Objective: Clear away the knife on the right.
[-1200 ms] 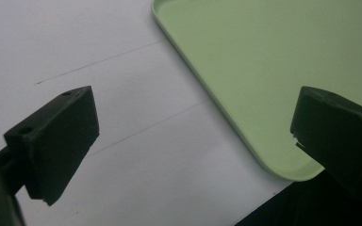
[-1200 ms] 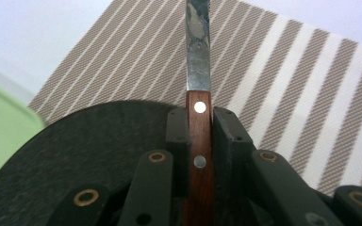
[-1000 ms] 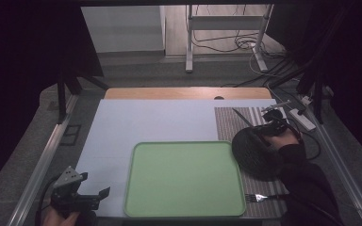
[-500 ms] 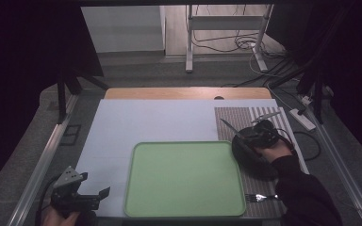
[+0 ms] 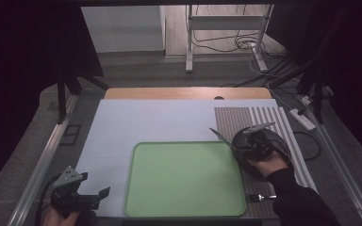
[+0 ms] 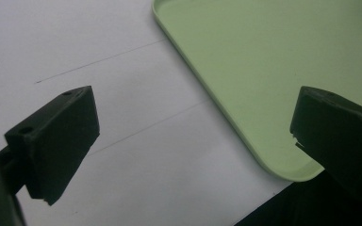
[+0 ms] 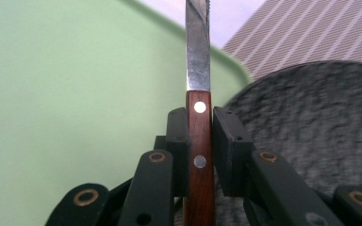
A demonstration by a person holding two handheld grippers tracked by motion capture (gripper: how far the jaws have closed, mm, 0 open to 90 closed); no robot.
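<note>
Table: white sheet [image 5: 141, 127] over a wooden top, under dim light; I read the scene from my near edge outward.
Left gripper [image 5: 82, 200]: at the near left corner, resting beside the tray [image 5: 184, 179]; its jaws stand wide apart with nothing between them, the pads hanging over bare white sheet and the tray's corner in the left gripper view.
Fork [image 5: 260, 197]: lies on the striped mat [image 5: 264, 120] near the front edge, just right of the tray and close to my right sleeve.
Right gripper [image 7: 199, 155]: jaws drawn in close and clamped on the knife's [image 7: 198, 108] wooden handle, pads pressing both flat sides; the blade points away from the gripper.
Knife position: in the high view the knife [image 5: 220, 135] is carried above the tray's right rim, tip toward the tray's far right corner, with the dark plate [image 5: 275, 141] under and behind the right gripper [image 5: 245, 143].
Risk 1: I judge the grip narrow, taken on the handle alone, so the knife could pivot or slip if I swing it quickly.
Risk 2: the tip could catch the tray rim or scrape the plate if I lower too early.
Risk 3: my sleeve could nudge the fork off the mat.
Beyond: floor, cables and a stand's legs, well apart from the work.
</note>
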